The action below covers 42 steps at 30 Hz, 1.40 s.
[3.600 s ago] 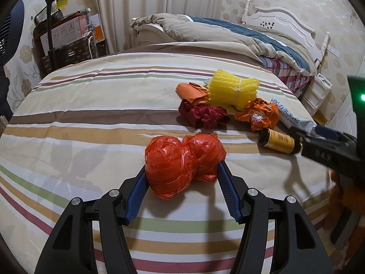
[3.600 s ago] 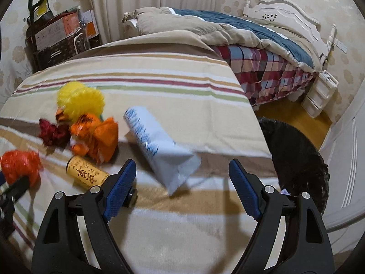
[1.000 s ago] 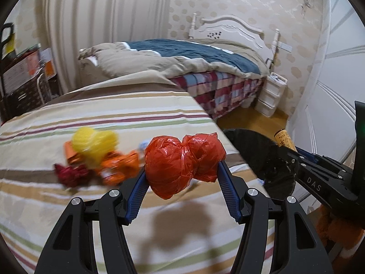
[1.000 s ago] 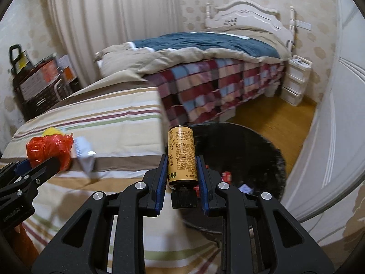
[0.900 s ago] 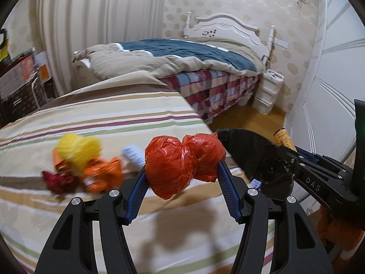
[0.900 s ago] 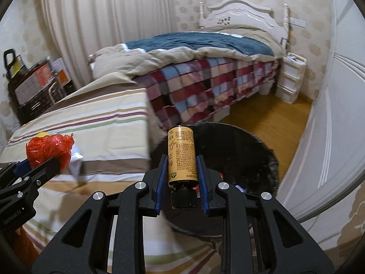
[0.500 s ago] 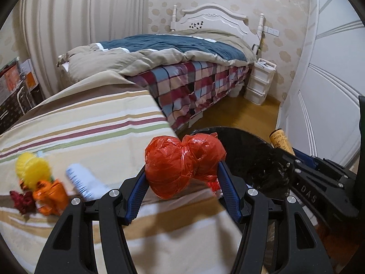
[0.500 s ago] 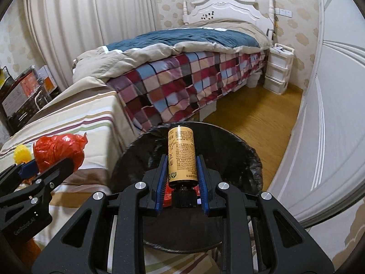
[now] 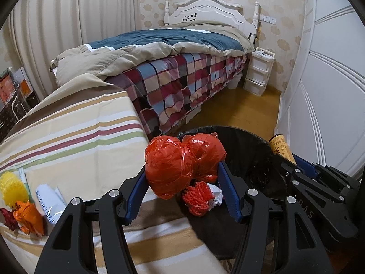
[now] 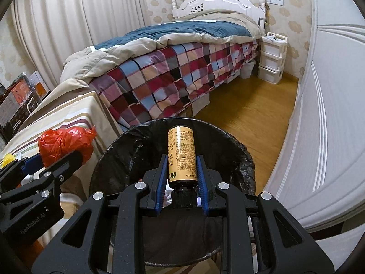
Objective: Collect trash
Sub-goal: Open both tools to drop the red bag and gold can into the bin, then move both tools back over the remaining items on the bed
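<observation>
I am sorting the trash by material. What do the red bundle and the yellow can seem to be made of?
The red bundle, held in the left tongs, looks like thin plastic film: glossy, crinkled, slightly translucent. The yellow can, held in the right tongs, has a smooth printed golden body and a black cap; metal or plastic cannot be told. Both hang over the black-lined trash bin.

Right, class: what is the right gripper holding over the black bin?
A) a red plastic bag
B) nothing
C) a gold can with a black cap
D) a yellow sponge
C: in the right wrist view the right gripper is clamped on the gold can, above the black bin.
</observation>
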Available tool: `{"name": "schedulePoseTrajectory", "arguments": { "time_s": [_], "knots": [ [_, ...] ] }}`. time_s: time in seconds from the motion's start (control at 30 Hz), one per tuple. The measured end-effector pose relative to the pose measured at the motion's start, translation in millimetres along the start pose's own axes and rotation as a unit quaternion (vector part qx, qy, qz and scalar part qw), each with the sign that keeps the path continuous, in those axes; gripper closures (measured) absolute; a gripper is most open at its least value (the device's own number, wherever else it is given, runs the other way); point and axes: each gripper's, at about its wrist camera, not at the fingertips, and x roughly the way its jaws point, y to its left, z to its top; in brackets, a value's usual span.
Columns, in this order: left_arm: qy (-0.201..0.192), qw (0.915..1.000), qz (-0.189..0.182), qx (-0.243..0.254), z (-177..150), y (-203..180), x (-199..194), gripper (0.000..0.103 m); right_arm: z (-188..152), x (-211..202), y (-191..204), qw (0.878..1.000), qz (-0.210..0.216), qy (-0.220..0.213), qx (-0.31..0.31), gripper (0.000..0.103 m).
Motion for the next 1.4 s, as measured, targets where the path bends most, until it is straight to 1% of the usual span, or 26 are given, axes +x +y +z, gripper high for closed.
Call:
{"name": "schedulePoseTrajectory", "arguments": {
  "time_s": [0.27, 0.3, 0.33, 0.37, 0.4, 0.43, 0.47, 0.53, 0.63, 0.7, 0.77, 0.83, 1.13, 1.27, 1.4],
  "knots": [
    [0.009, 0.9998, 0.011, 0.014, 1.2, -9.3, 10.8, 0.043, 0.6, 9.1, -8.6, 1.000, -0.004, 0.006, 0.010, 0.078],
    [0.009, 0.9998, 0.013, 0.015, 1.3, -9.7, 10.9, 0.041, 1.0, 10.4, -9.3, 1.000, -0.004, 0.007, 0.010, 0.078],
    [0.009, 0.9997, 0.014, 0.015, 1.2, -10.1, 11.1, 0.037, 0.7, 11.2, -9.8, 1.000, -0.004, 0.008, 0.011, 0.077],
    [0.008, 0.9998, 0.015, 0.014, 1.1, -9.7, 10.3, 0.034, 0.1, 11.5, -10.6, 1.000, -0.006, 0.007, 0.013, 0.073],
    [0.006, 0.9998, 0.015, 0.013, 0.9, -10.4, 9.1, 0.028, 0.9, 11.9, -10.9, 1.000, -0.008, 0.006, 0.014, 0.068],
    [0.003, 0.9998, 0.015, 0.011, 0.5, -9.7, 7.7, 0.026, 0.6, 11.1, -10.6, 1.000, -0.012, 0.004, 0.015, 0.061],
    [0.002, 0.9998, 0.016, 0.010, 0.3, -8.9, 6.8, 0.026, 0.0, 9.2, -11.1, 1.000, -0.017, -0.001, 0.016, 0.056],
    [0.005, 0.9998, 0.017, 0.007, -0.6, -6.4, 6.0, 0.023, -0.9, 6.6, -12.2, 1.000, -0.023, -0.005, 0.018, 0.053],
    [0.005, 0.9998, 0.018, -0.003, -2.9, -0.4, 2.3, 0.021, -1.9, 2.8, -13.8, 0.999, -0.030, -0.009, 0.021, 0.043],
    [0.002, 0.9998, 0.019, -0.010, -4.7, 4.2, -1.9, 0.019, -2.7, -0.1, -13.7, 0.999, -0.031, -0.011, 0.022, 0.041],
    [-0.002, 0.9996, 0.024, -0.012, -6.7, 8.1, -6.8, 0.019, -3.3, -2.6, -12.4, 0.999, -0.032, -0.012, 0.021, 0.035],
    [-0.008, 0.9994, 0.033, -0.013, -9.5, 13.0, -13.3, 0.018, -4.4, -6.2, -10.4, 0.999, -0.033, -0.014, 0.020, 0.031],
    [-0.009, 0.9984, 0.047, -0.031, -32.1, 40.9, -44.0, 0.018, -16.2, -21.2, 13.1, 1.000, -0.016, -0.009, 0.010, 0.027],
    [-0.012, 0.9972, 0.063, -0.037, -48.6, 58.3, -61.9, 0.018, -25.8, -28.9, 30.8, 1.000, 0.003, -0.004, 0.002, 0.026],
    [-0.008, 0.9958, 0.077, -0.049, -62.6, 78.0, -74.3, 0.018, -32.7, -36.3, 56.0, 1.000, 0.021, -0.001, -0.019, 0.026]
  ]
}}
